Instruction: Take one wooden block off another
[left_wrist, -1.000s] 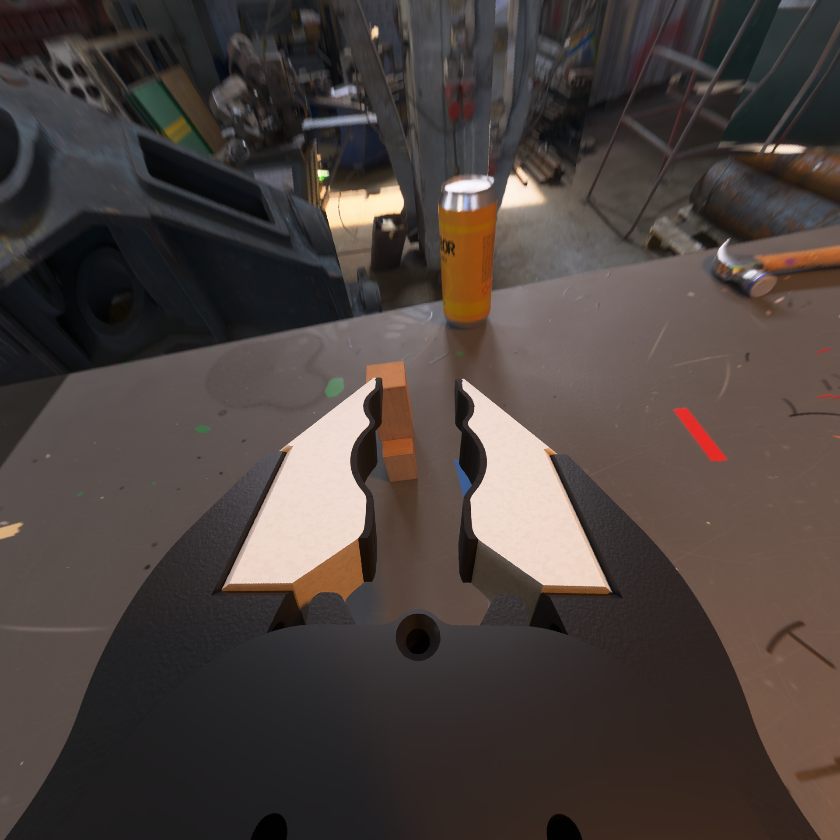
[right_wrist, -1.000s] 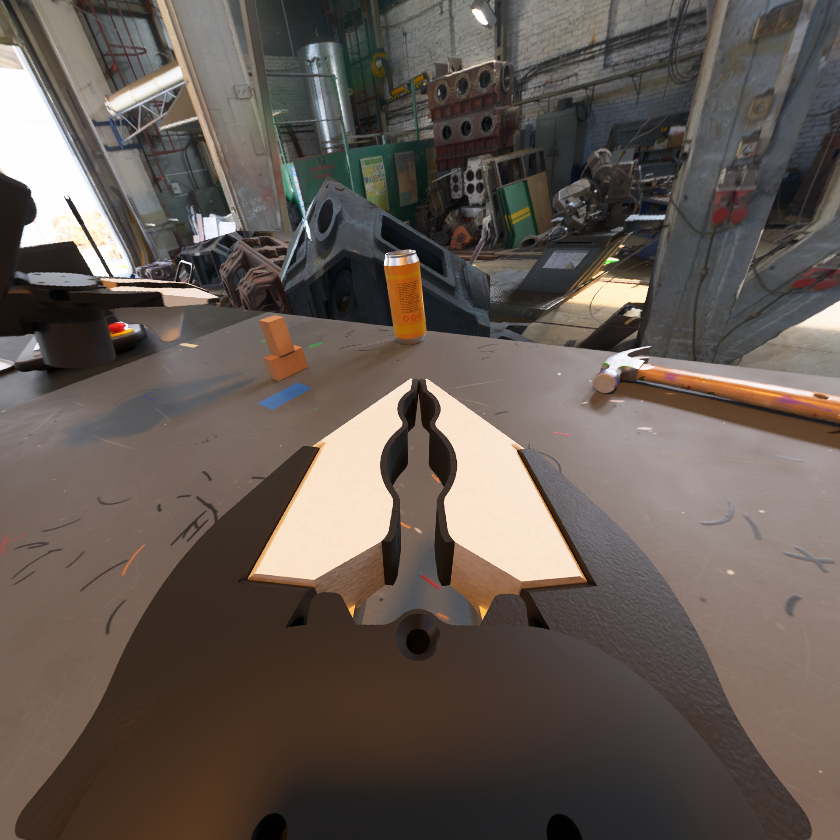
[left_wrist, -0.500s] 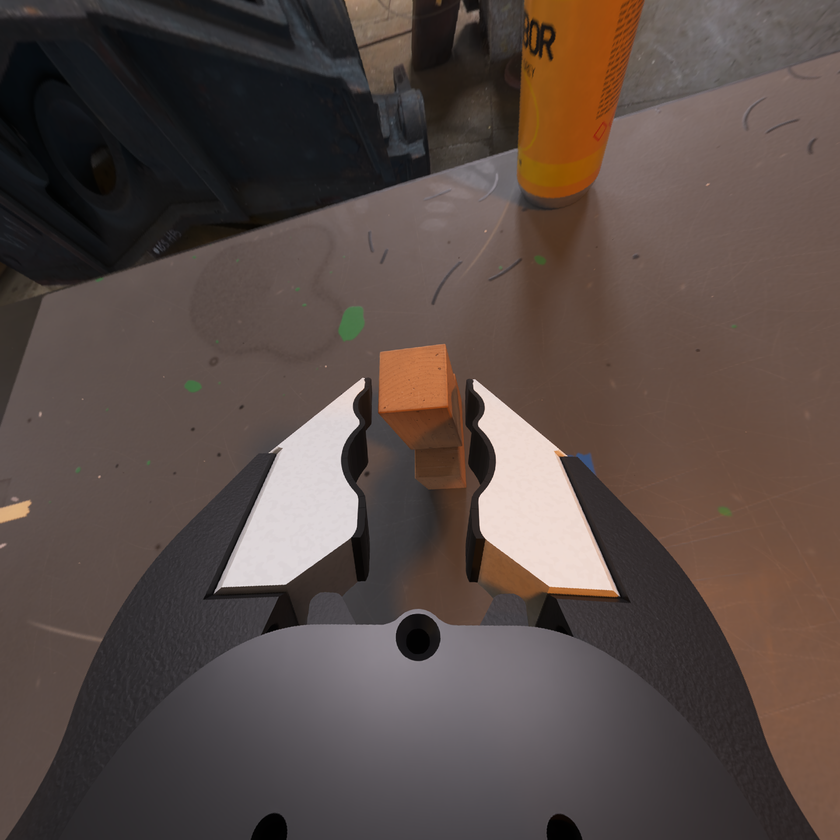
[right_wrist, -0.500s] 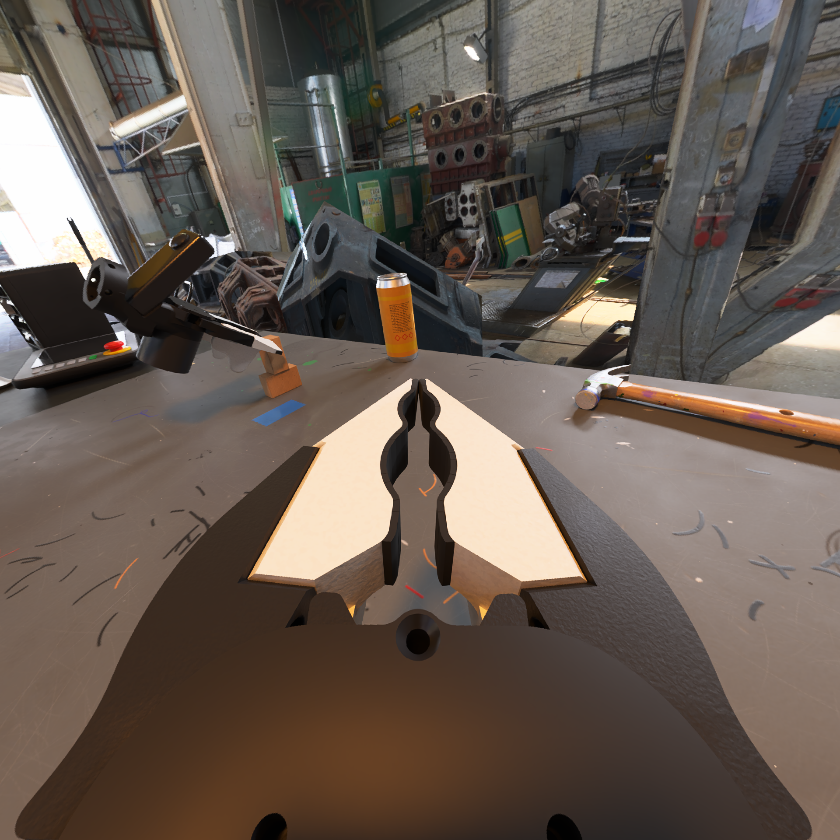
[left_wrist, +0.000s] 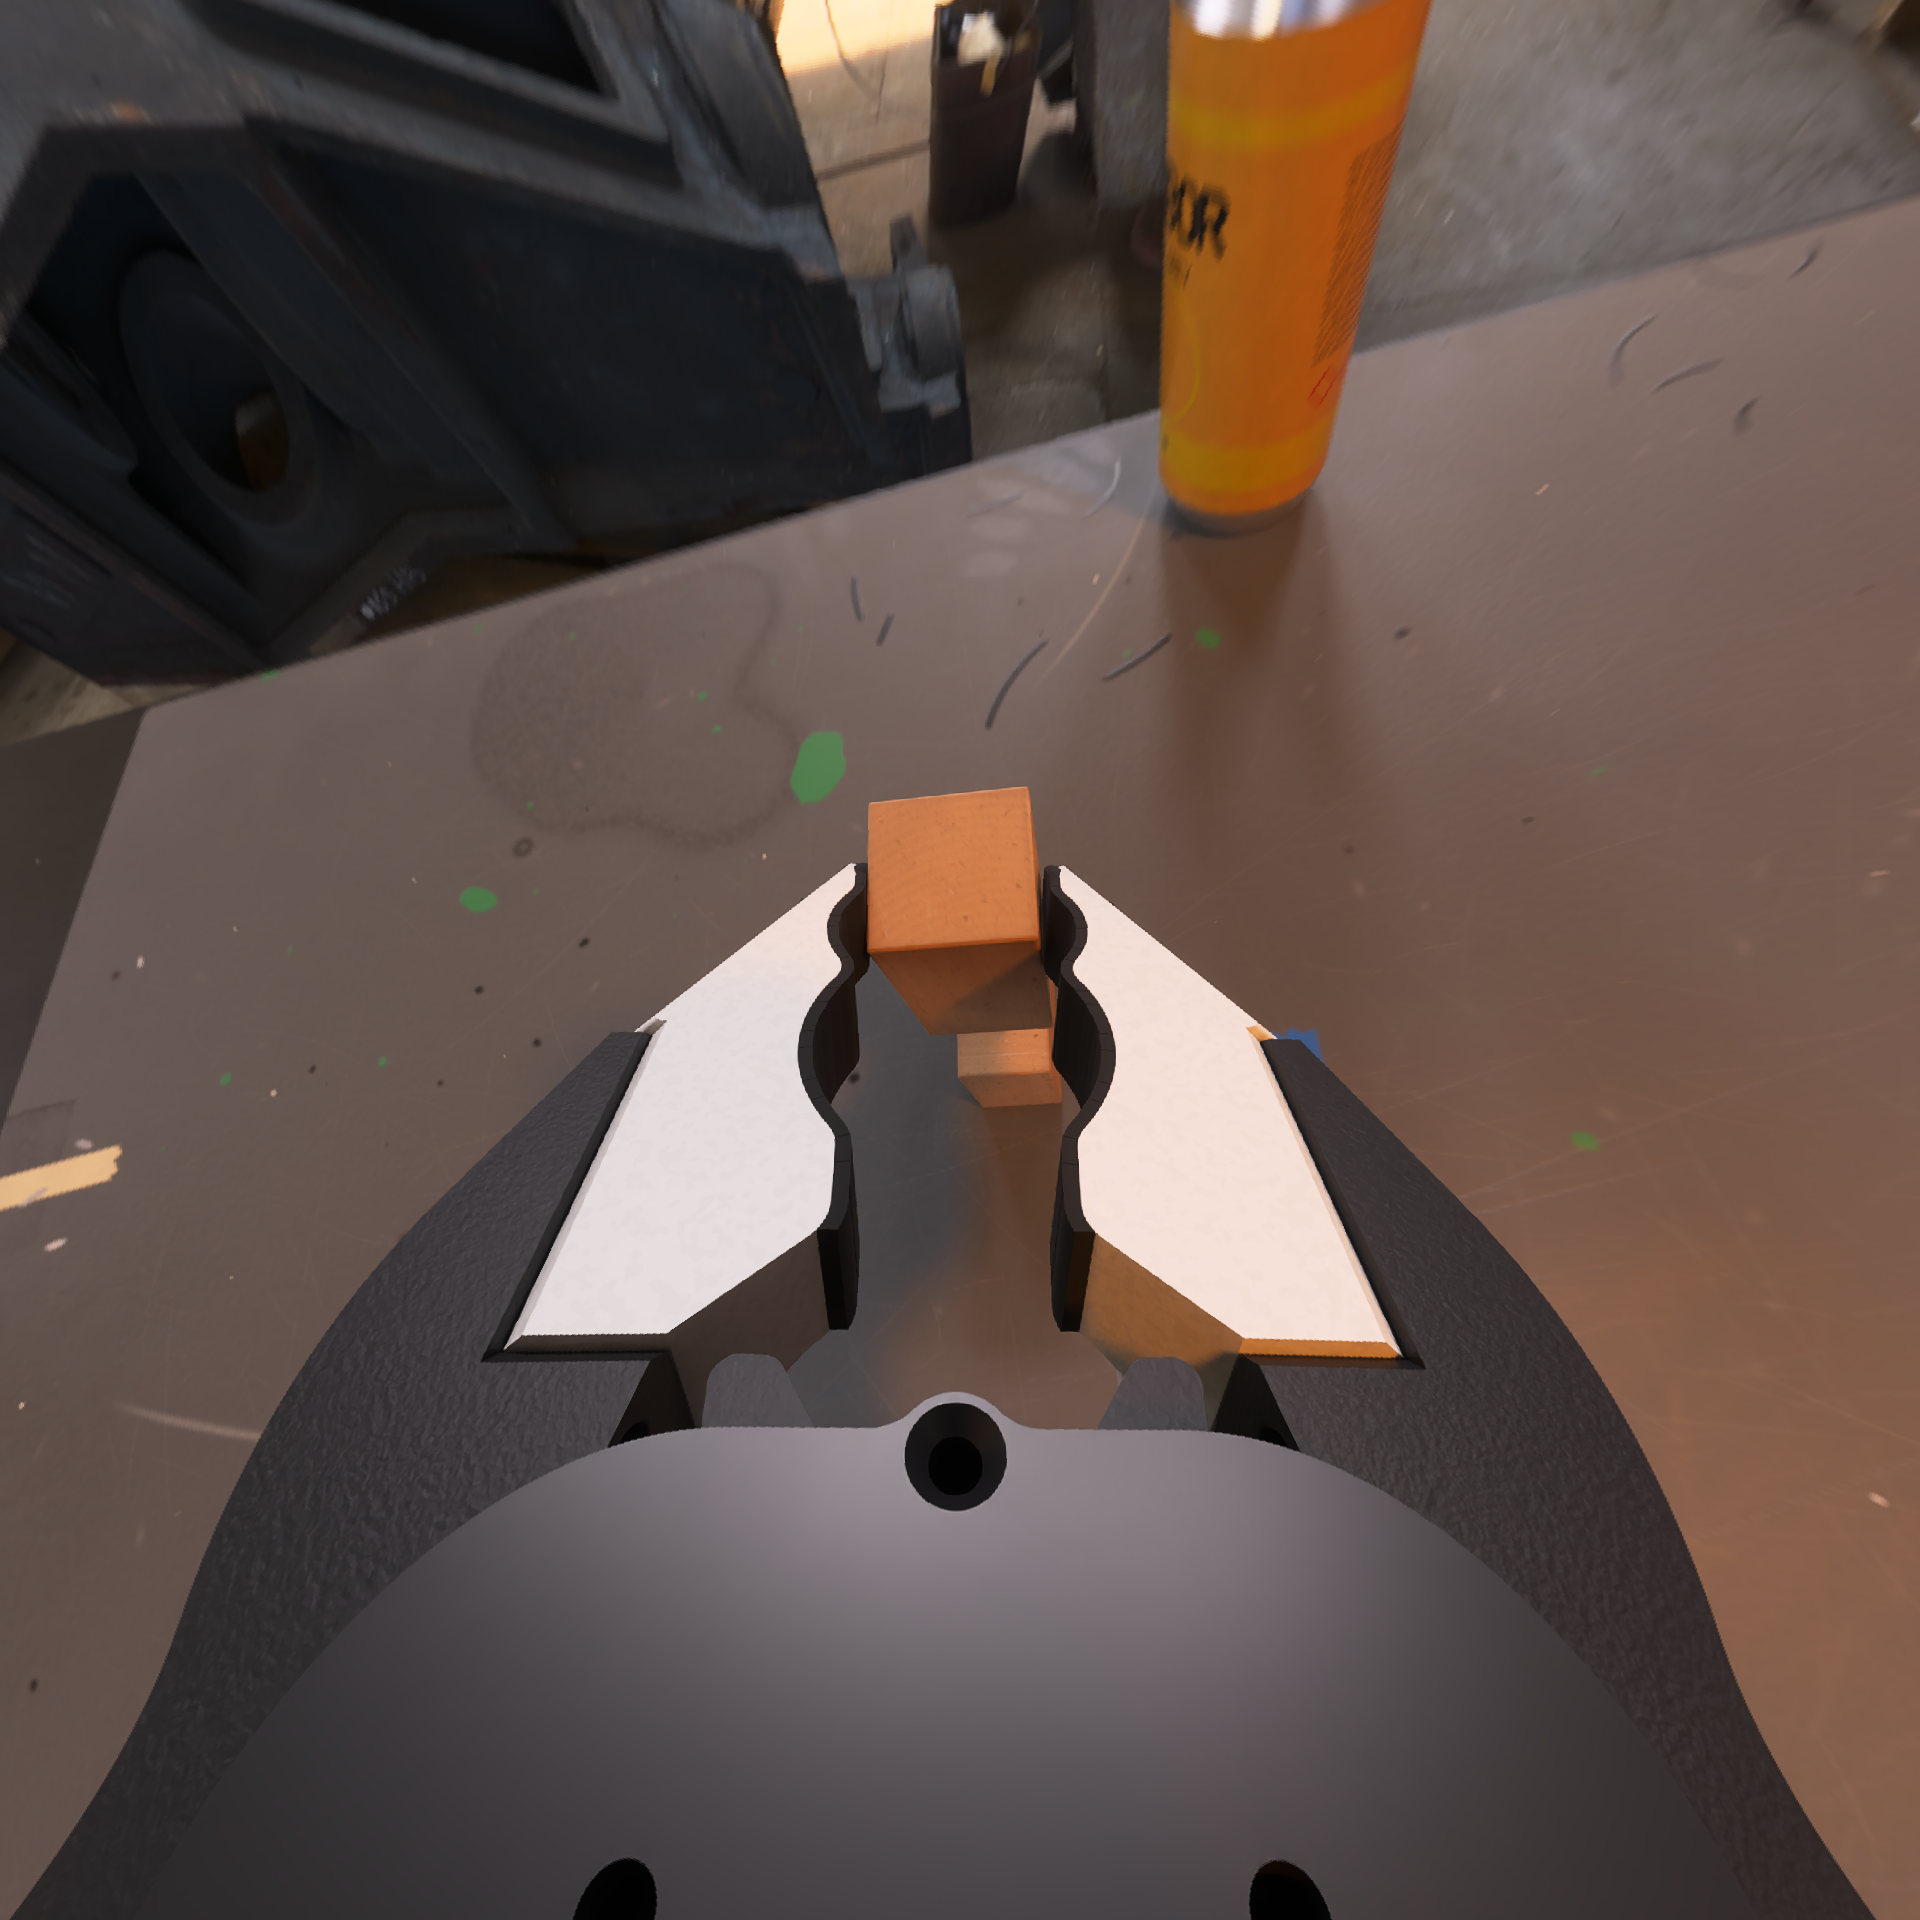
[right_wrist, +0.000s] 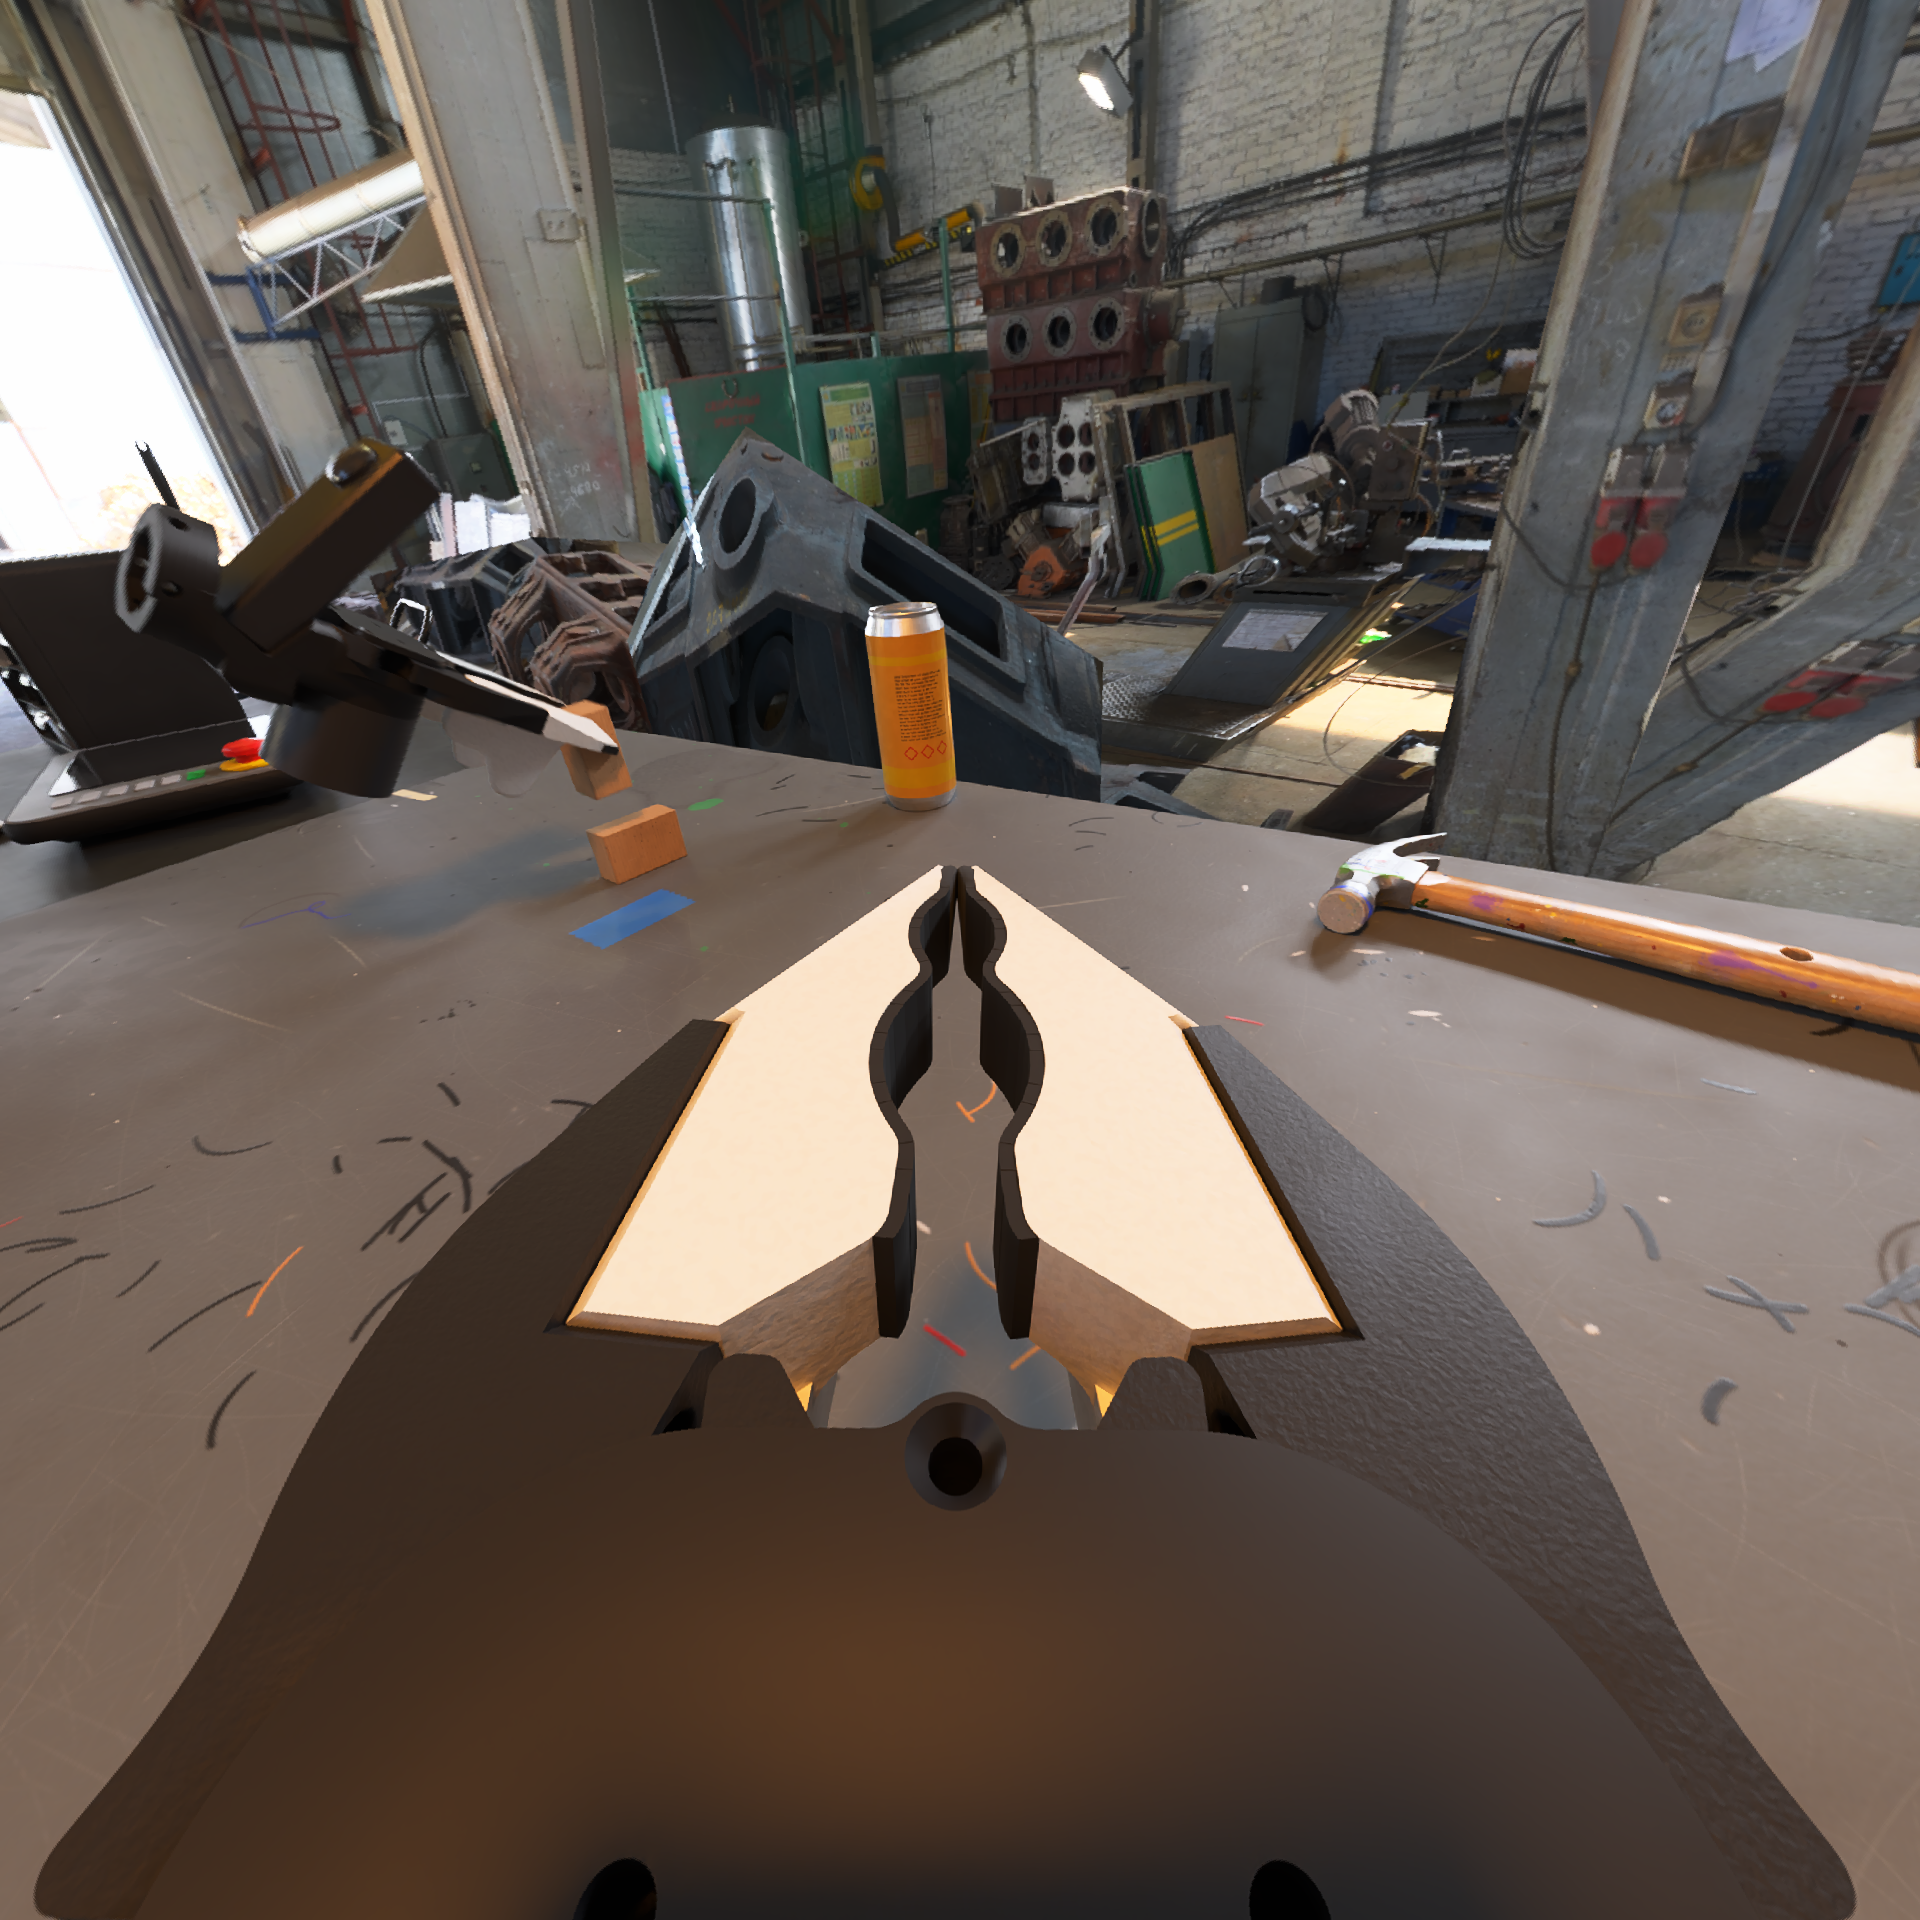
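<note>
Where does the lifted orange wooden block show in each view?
Left wrist view: picture centre, the lifted orange wooden block between the left gripper jaws.
Right wrist view: upper left, at the left gripper's tips.
Shared landmark: tall orange drink can.

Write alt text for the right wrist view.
The left tool holds a block lifted clear of a second block on the table. The right tool is shut and empty; a can and hammer lie beyond.

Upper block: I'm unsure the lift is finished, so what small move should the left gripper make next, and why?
Probably carry the upper block sideways, then lower it onto the table. The left gripper clamps it, and it already hangs clear above the lower block.
</note>
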